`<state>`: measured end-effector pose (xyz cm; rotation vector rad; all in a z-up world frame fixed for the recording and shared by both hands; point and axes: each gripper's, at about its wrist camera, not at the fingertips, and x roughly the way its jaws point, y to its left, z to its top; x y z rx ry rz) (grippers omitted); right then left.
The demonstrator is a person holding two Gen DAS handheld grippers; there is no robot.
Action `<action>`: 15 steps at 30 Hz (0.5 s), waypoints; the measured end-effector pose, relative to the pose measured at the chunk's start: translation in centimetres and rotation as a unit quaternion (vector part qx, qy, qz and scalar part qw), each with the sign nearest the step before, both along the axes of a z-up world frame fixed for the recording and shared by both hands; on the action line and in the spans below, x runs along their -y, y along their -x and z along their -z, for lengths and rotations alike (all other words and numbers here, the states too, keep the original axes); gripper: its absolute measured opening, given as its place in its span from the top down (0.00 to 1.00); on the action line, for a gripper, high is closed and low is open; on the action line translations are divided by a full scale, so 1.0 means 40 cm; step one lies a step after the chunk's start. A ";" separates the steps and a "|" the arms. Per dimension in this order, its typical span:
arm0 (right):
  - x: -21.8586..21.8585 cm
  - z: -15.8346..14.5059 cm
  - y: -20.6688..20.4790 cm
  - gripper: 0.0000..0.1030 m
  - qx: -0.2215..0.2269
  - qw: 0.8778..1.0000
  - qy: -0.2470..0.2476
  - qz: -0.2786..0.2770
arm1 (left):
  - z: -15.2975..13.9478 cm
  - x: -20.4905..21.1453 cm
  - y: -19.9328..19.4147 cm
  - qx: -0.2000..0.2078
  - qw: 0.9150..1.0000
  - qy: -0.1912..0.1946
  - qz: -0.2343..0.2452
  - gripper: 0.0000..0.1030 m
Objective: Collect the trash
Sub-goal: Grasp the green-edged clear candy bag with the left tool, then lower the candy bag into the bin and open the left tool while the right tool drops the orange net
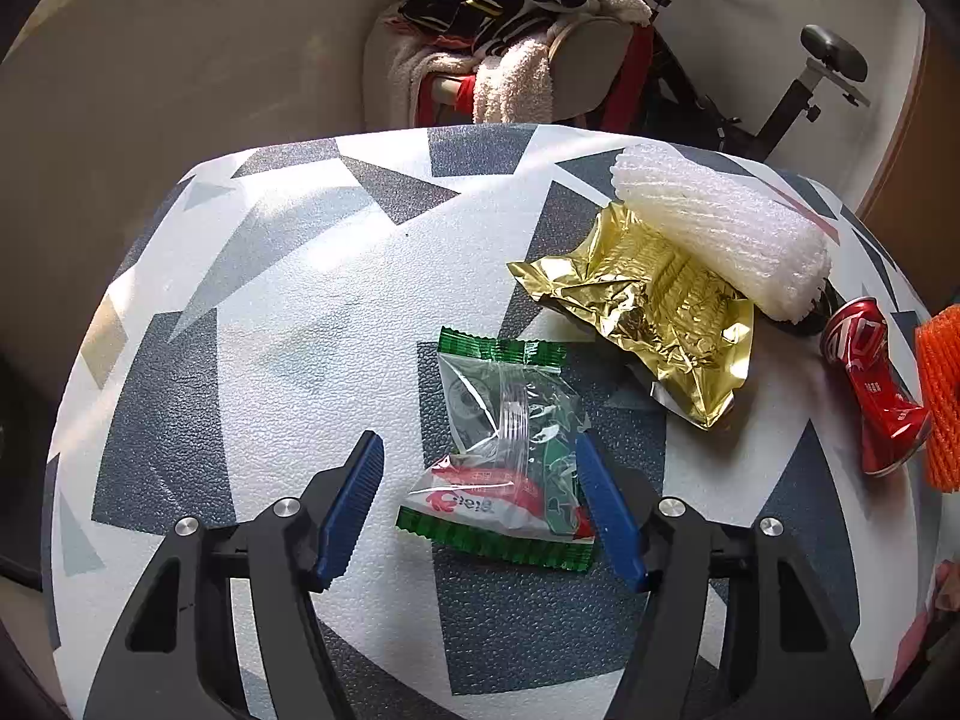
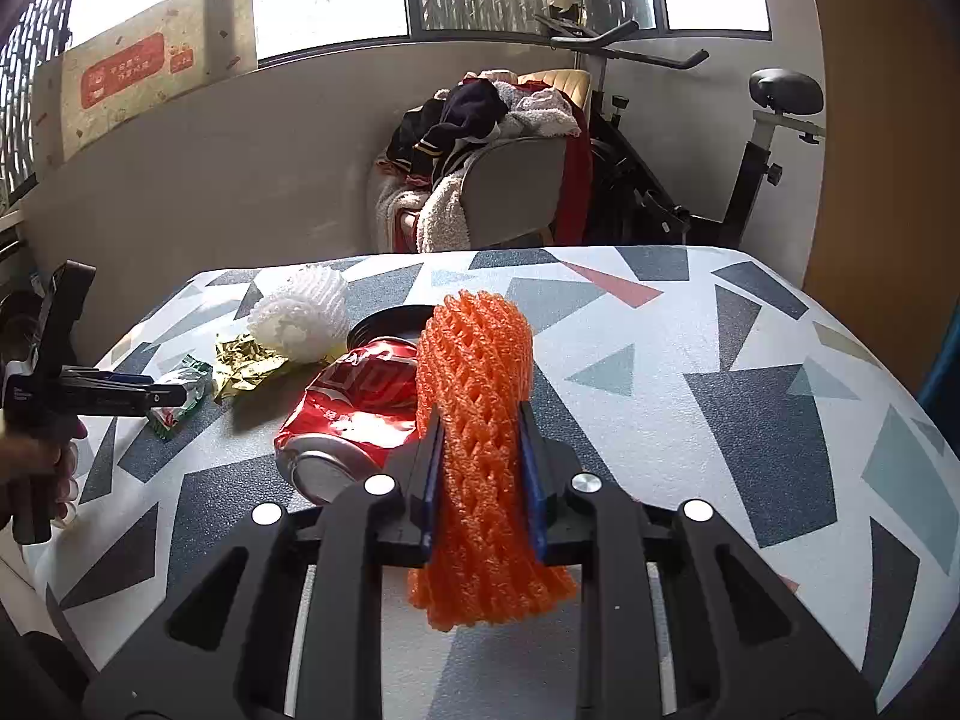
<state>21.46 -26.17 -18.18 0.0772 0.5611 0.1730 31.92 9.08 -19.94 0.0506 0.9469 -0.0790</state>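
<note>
Pebbled table point(image 1: 252, 312), grey and navy triangle print; behind it chair heaped with clothes point(image 1: 510, 30), exercise bike point(image 1: 780, 102) right of chair. My left gripper point(image 1: 480, 462) spread wide around clear green-edged snack wrapper point(image 1: 504, 450), flat on table. Right of wrapper: crinkled gold foil bag point(image 1: 648, 306), white foam net point(image 1: 720, 228), crushed red can point(image 1: 870, 384). My right gripper point(image 2: 480, 438) pinching orange foam net point(image 2: 480, 420), ribbed, springy, just right of can.

my left wrist cam sat low, close over table point(image 1: 240, 300); right cam likewise; both shared crushed can point(image 1: 870, 390) point(image 2: 354, 402).
</note>
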 end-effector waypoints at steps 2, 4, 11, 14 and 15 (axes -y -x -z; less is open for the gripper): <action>-0.001 0.000 0.004 0.76 0.003 1.000 0.000 -0.003 | 0.001 0.004 0.002 0.005 1.000 -0.010 -0.007 0.58; -0.003 -0.002 0.009 0.76 0.004 1.000 0.000 -0.004 | -0.005 0.009 0.012 0.012 1.000 -0.016 -0.003 0.60; -0.016 -0.024 0.032 0.76 0.016 1.000 0.008 -0.010 | -0.065 0.019 0.094 0.036 0.999 -0.014 0.011 0.61; -0.021 -0.051 0.059 0.76 0.024 1.000 -0.004 -0.016 | -0.102 0.027 0.151 0.047 0.999 -0.011 0.022 0.61; -0.025 -0.060 0.069 0.76 0.025 0.999 -0.007 -0.020 | -0.113 0.031 0.172 0.050 0.998 -0.008 0.026 0.61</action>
